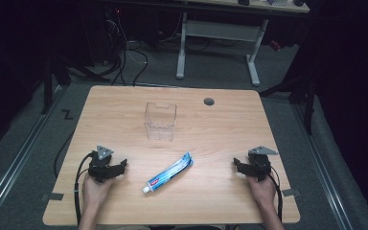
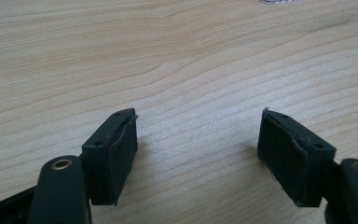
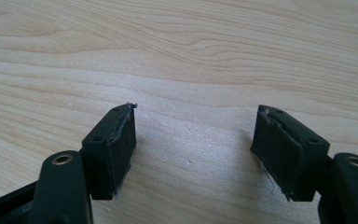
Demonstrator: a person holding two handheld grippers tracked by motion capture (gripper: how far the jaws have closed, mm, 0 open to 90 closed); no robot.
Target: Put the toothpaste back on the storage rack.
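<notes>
High view shows the left gripper and right gripper, jaws apart and empty, flanking a toothpaste tube on the bench below a clear container.

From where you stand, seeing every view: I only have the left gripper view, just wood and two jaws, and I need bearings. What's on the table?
Observer: A toothpaste tube lies flat between the two grippers.
Operator: Anything else?
Observer: A clear plastic container stands upright beyond the tube, apart from it.
Operator: Is the right gripper busy?
Observer: No, the right gripper is open with bare table between its jaws.
</notes>
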